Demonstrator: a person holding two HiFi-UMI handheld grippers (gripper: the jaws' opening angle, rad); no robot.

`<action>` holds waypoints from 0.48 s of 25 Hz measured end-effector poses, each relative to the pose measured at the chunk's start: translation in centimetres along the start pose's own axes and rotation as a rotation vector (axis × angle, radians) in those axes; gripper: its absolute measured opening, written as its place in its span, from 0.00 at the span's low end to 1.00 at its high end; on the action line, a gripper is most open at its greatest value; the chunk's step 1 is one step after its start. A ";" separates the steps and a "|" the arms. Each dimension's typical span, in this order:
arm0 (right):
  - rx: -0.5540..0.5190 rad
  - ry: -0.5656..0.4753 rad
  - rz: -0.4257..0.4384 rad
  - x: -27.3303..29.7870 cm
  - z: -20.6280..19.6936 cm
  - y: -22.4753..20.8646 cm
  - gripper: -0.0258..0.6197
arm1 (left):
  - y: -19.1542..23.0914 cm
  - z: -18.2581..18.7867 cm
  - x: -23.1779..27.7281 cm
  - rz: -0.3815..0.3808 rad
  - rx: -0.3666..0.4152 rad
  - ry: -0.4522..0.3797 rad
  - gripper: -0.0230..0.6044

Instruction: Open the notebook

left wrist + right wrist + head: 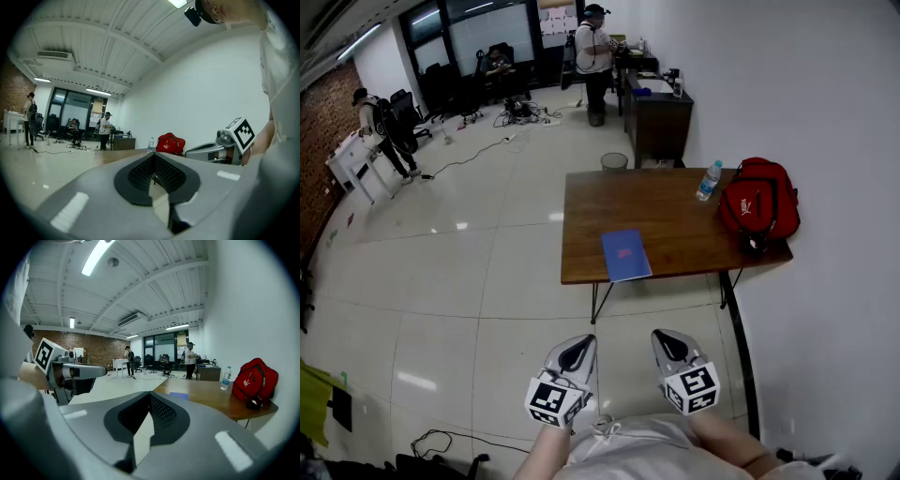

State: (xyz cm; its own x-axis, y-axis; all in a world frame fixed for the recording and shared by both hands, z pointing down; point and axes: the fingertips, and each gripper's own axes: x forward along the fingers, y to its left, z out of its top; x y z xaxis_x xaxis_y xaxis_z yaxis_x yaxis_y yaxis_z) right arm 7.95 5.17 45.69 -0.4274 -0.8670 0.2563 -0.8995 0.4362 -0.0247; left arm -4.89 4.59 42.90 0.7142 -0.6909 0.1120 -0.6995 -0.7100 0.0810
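Blue thin notebook [625, 254] lies, apparently closed, at the brown wooden table's [675, 211] near edge.
The left gripper [578, 347] and right gripper [668, 339] hang side by side well short of it, each with jaws pressed together, empty.

**Clear run up to the table's near edge**

Open floor [516, 309] the whole way to the table [675, 220]. The notebook [625, 254] lies by the near edge with bare wood on every side, so it's easy to reach. The only clutter is the water bottle [708, 181] and red bag [759, 208], well apart over by the wall.
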 end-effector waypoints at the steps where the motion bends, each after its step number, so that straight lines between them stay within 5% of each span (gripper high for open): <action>1: 0.000 -0.001 -0.002 0.2 0.1 0.3 0.05 | 0.3 0.0 -0.2 -0.001 0.001 -0.001 0.04; 12: 0.021 0.009 -0.031 3.1 0.2 4.1 0.05 | 4.7 -0.1 -3.1 -0.021 -0.016 -0.018 0.04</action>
State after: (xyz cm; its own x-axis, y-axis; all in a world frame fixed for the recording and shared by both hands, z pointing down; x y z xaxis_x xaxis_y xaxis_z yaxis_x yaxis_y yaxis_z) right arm 2.89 4.20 46.21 -0.3984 -0.8779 0.2657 -0.9141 0.4037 -0.0368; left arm -10.38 3.37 43.05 0.7289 -0.6784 0.0927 -0.6847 -0.7222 0.0987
